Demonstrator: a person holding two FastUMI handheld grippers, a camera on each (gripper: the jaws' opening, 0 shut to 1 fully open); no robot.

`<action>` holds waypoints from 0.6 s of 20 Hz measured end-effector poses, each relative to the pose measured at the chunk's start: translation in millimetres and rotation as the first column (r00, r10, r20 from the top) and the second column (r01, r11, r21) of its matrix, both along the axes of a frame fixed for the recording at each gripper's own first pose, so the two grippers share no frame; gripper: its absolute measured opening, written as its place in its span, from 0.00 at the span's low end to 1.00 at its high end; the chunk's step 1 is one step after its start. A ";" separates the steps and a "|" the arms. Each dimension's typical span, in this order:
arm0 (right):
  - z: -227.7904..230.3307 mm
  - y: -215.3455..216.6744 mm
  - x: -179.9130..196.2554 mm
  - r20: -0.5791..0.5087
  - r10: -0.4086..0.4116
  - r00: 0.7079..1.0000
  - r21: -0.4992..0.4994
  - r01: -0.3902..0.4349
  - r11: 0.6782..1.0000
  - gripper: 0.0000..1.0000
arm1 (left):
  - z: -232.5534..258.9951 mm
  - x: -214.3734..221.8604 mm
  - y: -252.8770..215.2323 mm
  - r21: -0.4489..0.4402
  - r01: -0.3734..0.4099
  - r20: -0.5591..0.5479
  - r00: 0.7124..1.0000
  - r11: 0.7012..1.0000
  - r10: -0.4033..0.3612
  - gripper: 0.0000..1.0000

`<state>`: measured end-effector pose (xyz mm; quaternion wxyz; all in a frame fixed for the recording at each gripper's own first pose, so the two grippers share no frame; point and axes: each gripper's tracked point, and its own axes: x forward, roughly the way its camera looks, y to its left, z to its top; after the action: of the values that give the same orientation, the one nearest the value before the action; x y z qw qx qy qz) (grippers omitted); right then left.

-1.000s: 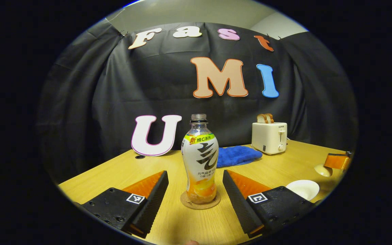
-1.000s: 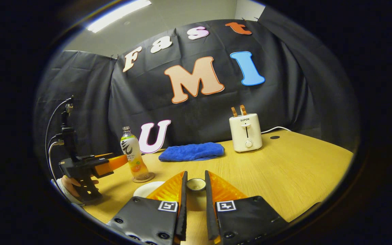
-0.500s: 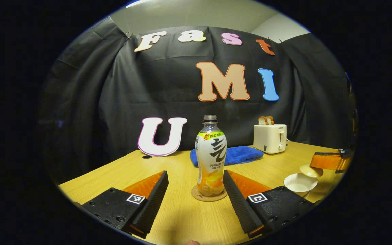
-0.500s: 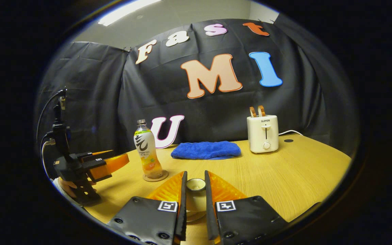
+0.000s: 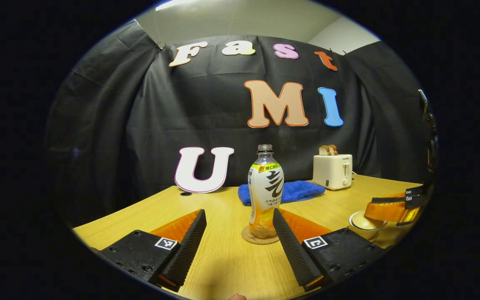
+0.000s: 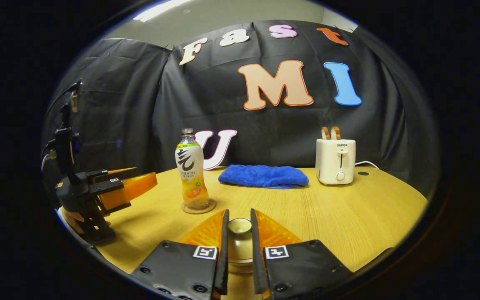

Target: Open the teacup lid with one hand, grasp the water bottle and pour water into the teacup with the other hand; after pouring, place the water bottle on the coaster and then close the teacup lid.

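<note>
Teacup lid (image 6: 240, 227) is sitting pinched between the right gripper (image 6: 238, 250)'s narrow jaws, on the teacup (image 5: 363, 223), right of the water bottle (image 5: 265, 189). Left gripper (image 5: 240, 246) is gaping wide, bottle standing on its coaster (image 5: 258, 238) beyond the jaws.

A clear water bottle (image 6: 191, 170) is noted, with orange liquid in its lower part, a white label marked in black and a lime-green band above. The coaster (image 6: 198, 207) beneath is cork-brown. The teacup lid (image 6: 240, 226) is cream-white. A blue towel (image 6: 263, 176), a cream toaster (image 6: 335, 161) and a yellow wood-grain table (image 6: 348, 216) are recorded.
</note>
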<state>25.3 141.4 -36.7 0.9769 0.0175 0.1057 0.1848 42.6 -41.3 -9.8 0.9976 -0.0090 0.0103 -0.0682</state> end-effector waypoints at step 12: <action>16.1 -21.6 -17.8 0.087 -0.049 0.995 0.003 0.049 0.999 0.68 | 1.5 -23.4 -4.2 -0.004 0.019 0.001 1.000 1.000 -0.019 0.94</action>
<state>7.4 119.8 -20.7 0.9848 0.0125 0.0627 0.1613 19.2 -45.5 -8.3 0.9969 -0.0109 0.0096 -0.0776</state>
